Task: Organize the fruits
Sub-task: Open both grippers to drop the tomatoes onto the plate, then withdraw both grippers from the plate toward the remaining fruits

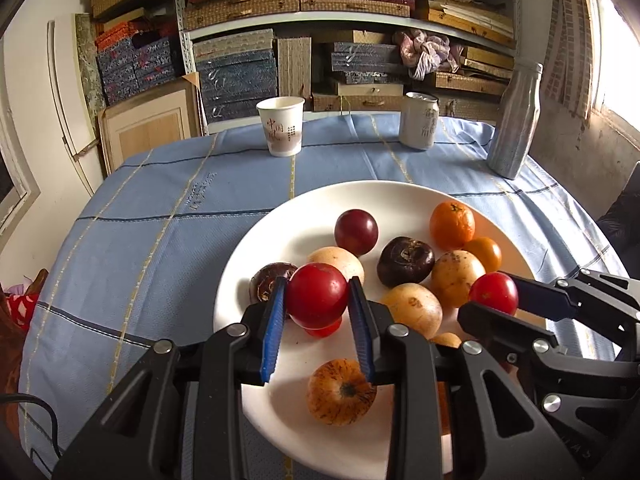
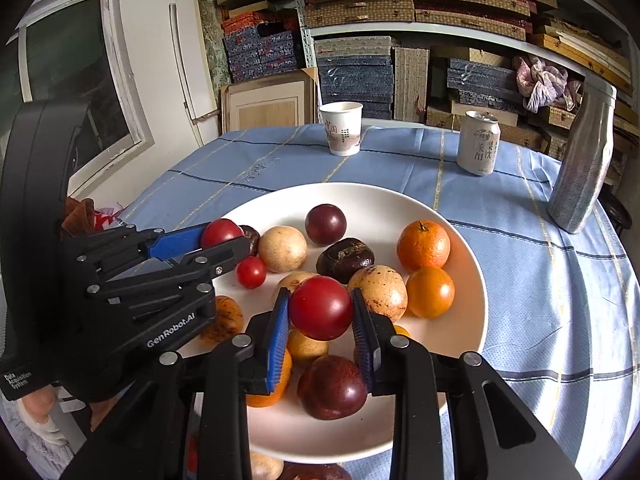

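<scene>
A white plate [image 1: 280, 248] on the blue tablecloth holds several fruits: oranges, tan fruits, dark purple ones, small red tomatoes. My left gripper [image 1: 317, 298] is shut on a red tomato [image 1: 316, 295] and holds it over the plate's left side. It also shows in the right wrist view [image 2: 218, 240] with its tomato [image 2: 219, 232]. My right gripper [image 2: 321, 310] is shut on another red tomato [image 2: 321, 307] above the plate [image 2: 472, 280]. In the left wrist view the right gripper [image 1: 494, 296] holds that tomato [image 1: 493, 292] at the plate's right.
A paper cup [image 1: 281, 126], a drink can [image 1: 418, 120] and a grey bottle [image 1: 516, 120] stand at the far side of the table. Shelves of boxes rise behind. A window [image 2: 80, 92] is at the left.
</scene>
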A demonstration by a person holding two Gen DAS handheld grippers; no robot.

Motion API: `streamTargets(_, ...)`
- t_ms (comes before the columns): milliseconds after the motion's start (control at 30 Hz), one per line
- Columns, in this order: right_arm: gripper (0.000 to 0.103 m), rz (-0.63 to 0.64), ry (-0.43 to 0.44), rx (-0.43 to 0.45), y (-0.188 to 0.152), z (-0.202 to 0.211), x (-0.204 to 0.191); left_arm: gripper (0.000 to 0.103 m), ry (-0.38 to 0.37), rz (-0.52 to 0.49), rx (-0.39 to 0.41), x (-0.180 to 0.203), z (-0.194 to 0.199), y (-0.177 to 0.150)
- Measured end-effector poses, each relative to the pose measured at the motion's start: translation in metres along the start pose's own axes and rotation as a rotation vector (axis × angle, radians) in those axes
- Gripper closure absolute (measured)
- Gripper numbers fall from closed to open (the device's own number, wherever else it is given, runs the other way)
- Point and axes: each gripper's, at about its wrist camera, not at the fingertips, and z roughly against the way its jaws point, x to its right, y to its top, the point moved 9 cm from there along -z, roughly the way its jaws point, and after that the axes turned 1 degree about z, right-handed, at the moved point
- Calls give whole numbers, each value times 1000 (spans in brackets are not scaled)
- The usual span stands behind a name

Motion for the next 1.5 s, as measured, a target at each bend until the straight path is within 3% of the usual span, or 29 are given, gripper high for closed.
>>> streamTargets(133,65,-5,-7,-7,-2,-6,3,72,2,5,-12,-1,-6,-3)
streamTargets(200,52,-2,-20,7,-1,-3,5,64,7,5,-8,-1,-5,-2)
streamTargets(267,49,-2,-18,22,2,2,5,49,17,8,9,-3,0,-1)
streamTargets(400,49,-20,-11,61,8,21,6,44,30,10,48,-7,17,5)
streamTargets(533,38,-35,-7,118,11,49,7,29,69,22,88,-13,41,4)
streamTargets(633,35,-52,9,150,4,70,4,25,106,9,128,-13,64,-1)
streamTargets(700,34,-60,17,158,-5,80,3,15,121,4,150,-12,77,-7)
streamTargets(1133,29,-189,15,223,-87,129,11,9,110,5,178,0,138,-72)
streamTargets(1267,28,-177,-38,256,-94,138,16,9,101,-26,173,9,146,-90)
streamTargets(1500,27,-170,-54,251,-98,134,20,9,93,-26,167,12,146,-96)
